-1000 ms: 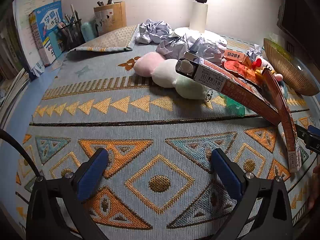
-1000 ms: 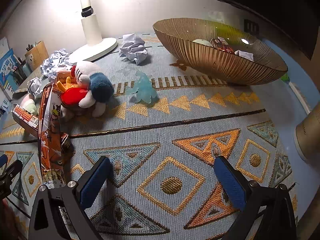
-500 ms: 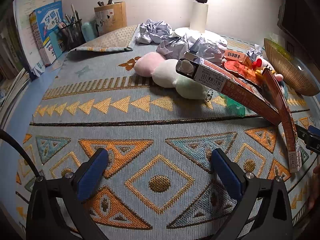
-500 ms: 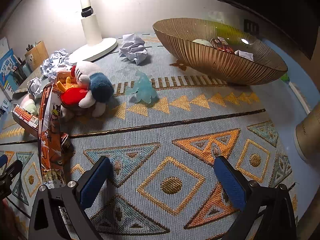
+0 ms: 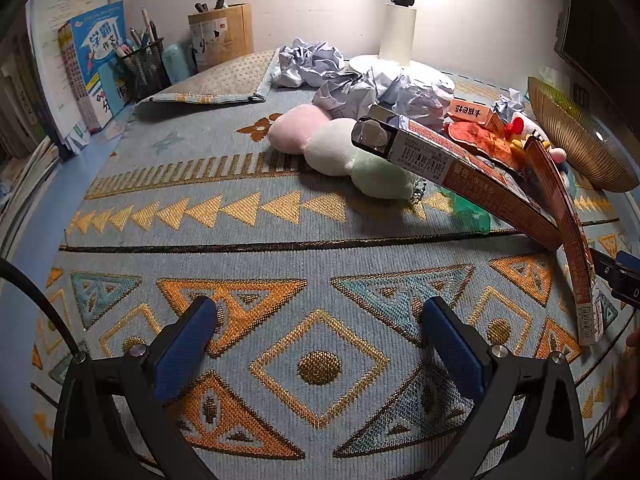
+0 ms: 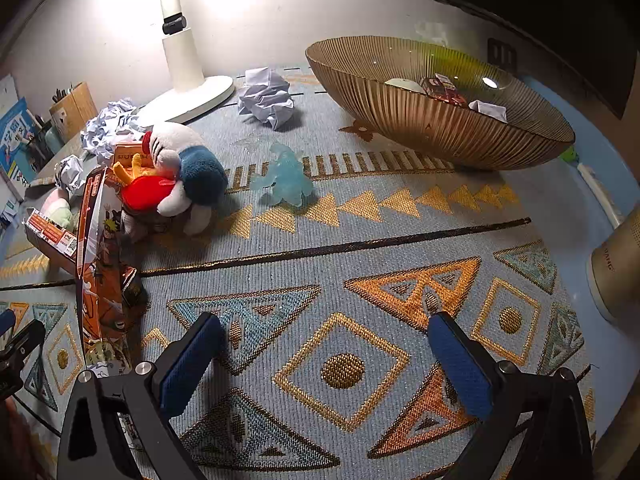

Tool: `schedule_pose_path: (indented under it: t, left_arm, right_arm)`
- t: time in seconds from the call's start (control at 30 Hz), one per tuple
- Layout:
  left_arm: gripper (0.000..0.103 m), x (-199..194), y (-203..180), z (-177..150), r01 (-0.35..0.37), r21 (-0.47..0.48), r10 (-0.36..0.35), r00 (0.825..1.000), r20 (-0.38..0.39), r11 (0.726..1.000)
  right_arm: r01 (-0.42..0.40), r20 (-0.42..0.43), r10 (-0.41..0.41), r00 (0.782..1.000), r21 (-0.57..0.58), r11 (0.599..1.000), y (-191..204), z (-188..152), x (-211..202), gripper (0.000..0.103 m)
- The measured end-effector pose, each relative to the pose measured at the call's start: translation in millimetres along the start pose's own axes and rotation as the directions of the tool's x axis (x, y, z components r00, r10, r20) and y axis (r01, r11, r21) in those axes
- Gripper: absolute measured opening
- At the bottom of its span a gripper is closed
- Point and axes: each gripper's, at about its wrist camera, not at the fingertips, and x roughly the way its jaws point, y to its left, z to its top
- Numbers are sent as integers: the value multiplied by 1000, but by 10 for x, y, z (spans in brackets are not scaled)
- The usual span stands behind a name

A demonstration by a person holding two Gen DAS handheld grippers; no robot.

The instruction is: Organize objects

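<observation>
Both claws hang spread apart and empty over the patterned cloth: left claw [image 5: 320, 316], right claw [image 6: 326, 334]. Nothing has shifted over the last second, so sorting hasn't begun. Farther off lie the stuffed toy [image 6: 180, 176] and crumpled paper [image 6: 266, 98], with the ribbed bowl [image 6: 440, 120] beyond.

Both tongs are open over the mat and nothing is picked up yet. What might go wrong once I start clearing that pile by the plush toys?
1. The long orange box sits tilted on the pile; pulling the pastel plush beside it may send it sliding.
2. The clear blue figure looks smooth and irregular, so it may slip from the right tongs.
3. Crumpled paper lies close to the lamp base; a wide approach could bump it.
</observation>
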Motion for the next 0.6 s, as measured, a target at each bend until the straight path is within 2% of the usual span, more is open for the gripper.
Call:
schedule_pose_path:
  t: [0.6]
  left_arm:
    - [103, 10, -15, -2, -1, -1, 1, 1000, 1, 1000]
  right_arm:
    - [3, -1, -3, 1000, 2, 1000, -11, 13, 11, 103]
